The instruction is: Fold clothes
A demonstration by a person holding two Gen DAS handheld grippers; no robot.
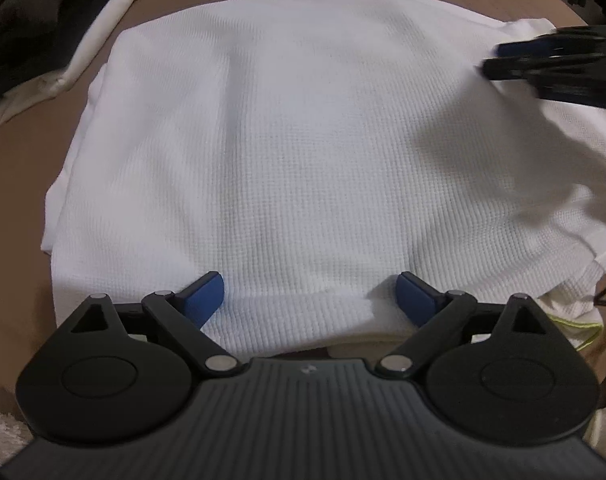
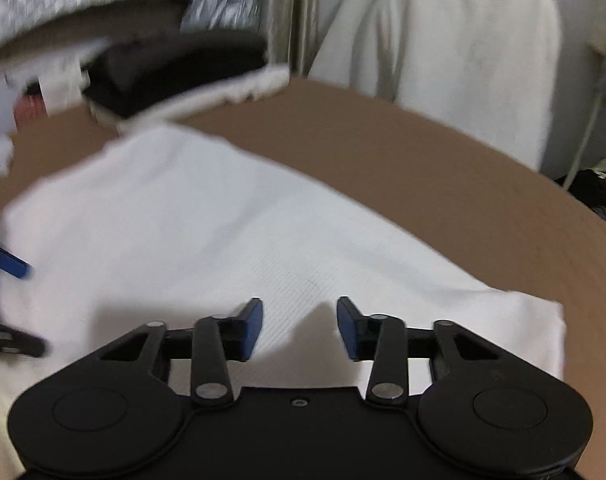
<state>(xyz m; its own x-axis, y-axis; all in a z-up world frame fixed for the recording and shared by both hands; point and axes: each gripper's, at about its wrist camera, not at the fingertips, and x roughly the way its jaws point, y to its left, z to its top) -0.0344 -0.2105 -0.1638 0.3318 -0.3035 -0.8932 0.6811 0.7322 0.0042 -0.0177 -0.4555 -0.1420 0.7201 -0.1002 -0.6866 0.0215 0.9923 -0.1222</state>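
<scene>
The white waffle-knit garment (image 1: 303, 160) lies flat on the brown worktop (image 2: 443, 168); the left gripper (image 1: 310, 300) hovers with fingers spread wide at its near hem, the right gripper (image 2: 299, 328) parted and empty above it

In front of me the brown tabletop (image 1: 19, 184) carries a white waffle-knit garment (image 1: 295, 152), spread flat over most of its middle with bare brown showing round the far and left edges. At the far left lies a pile of folded clothes (image 1: 43, 40), dark pieces on cream ones, near the garment's corner but apart from it.
</scene>
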